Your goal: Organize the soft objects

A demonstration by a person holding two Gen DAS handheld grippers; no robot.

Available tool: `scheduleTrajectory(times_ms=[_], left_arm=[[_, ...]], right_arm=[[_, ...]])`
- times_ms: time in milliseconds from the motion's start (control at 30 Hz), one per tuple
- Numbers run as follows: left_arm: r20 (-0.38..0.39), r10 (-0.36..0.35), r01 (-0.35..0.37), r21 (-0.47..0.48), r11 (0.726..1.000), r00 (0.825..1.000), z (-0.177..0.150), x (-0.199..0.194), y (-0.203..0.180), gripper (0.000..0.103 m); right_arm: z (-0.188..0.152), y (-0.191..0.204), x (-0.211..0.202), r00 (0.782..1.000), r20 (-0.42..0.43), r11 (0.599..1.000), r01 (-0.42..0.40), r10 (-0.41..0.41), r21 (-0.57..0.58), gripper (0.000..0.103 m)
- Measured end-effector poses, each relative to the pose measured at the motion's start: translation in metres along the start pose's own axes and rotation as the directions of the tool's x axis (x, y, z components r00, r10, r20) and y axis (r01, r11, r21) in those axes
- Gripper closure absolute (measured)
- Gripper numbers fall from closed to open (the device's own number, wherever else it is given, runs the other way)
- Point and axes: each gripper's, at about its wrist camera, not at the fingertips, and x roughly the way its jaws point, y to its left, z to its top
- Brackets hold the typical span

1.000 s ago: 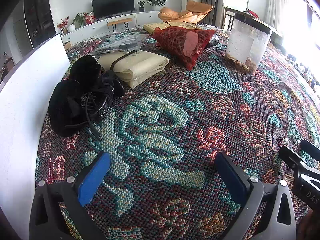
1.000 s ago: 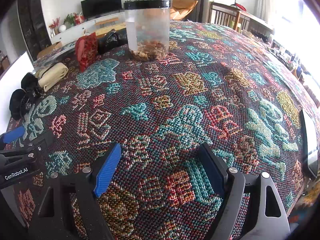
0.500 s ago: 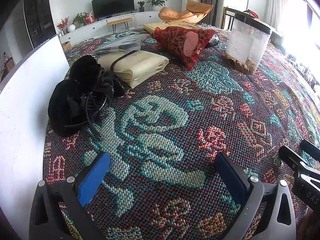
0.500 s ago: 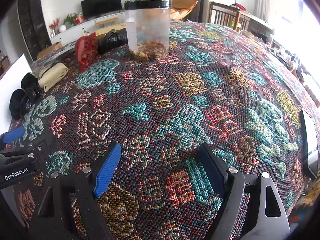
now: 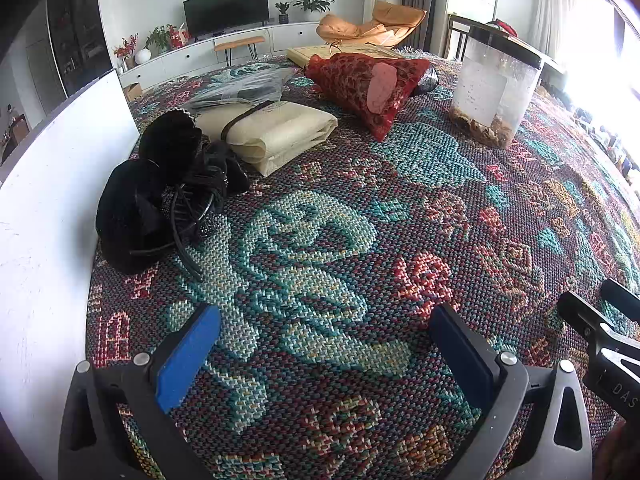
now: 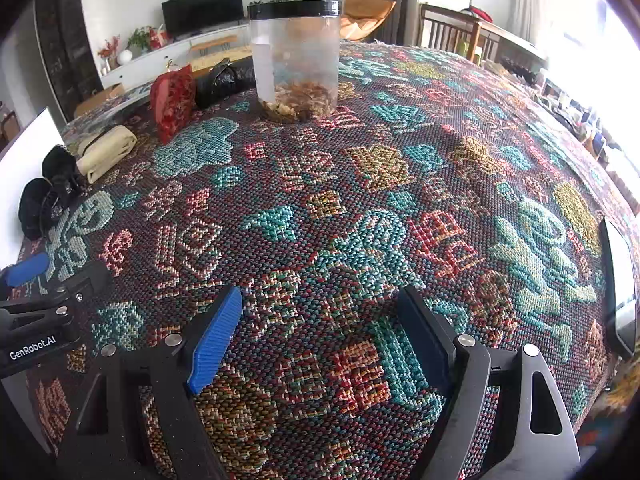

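Note:
A black fuzzy headband with round ears [image 5: 156, 188] [image 6: 44, 196] lies at the table's left, beside a folded cream cloth bound by a dark strap [image 5: 272, 132] [image 6: 106, 152]. Behind them rests a red mesh bag [image 5: 368, 84] [image 6: 174, 100] with a pink piece showing. My left gripper [image 5: 324, 356] hovers open over the woven tablecloth [image 5: 400, 220], well short of the headband, nothing between its fingers. My right gripper [image 6: 320, 336] is open too, over the tablecloth's near middle, empty. Each gripper shows at the other view's edge.
A clear jar with a black lid [image 5: 496, 96] [image 6: 298, 56] stands at the back, dried bits in its bottom. A white board [image 5: 44, 220] walls the left side. Clear plastic bags [image 5: 244, 88] and a black bag [image 6: 224, 80] lie behind. A phone [image 6: 620, 284] sits at the right edge.

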Motion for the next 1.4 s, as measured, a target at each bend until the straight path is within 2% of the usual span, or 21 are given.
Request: scheduleTrajectory(times_ms=[1000, 1233, 1400], left_arm=[[-0.007, 0.0, 0.0, -0.004, 1.0, 1.0, 0.001, 0.002, -0.001, 0.0], [-0.077, 0.033, -0.038, -0.057, 0.998, 0.997, -0.013, -0.011, -0.004, 0.0], [-0.062, 0.036, -0.04, -0.052, 0.998, 0.997, -0.031, -0.023, -0.007, 0.0]], right_arm=[[0.0, 0.0, 0.0, 1.0, 0.001, 1.0, 0.0, 0.0, 0.0, 0.02], [0.0, 0.0, 0.0, 1.0, 0.001, 1.0, 0.0, 0.0, 0.0, 0.02], [0.0, 0.0, 0.0, 1.0, 0.001, 1.0, 0.001, -0.001, 0.0, 0.02]])
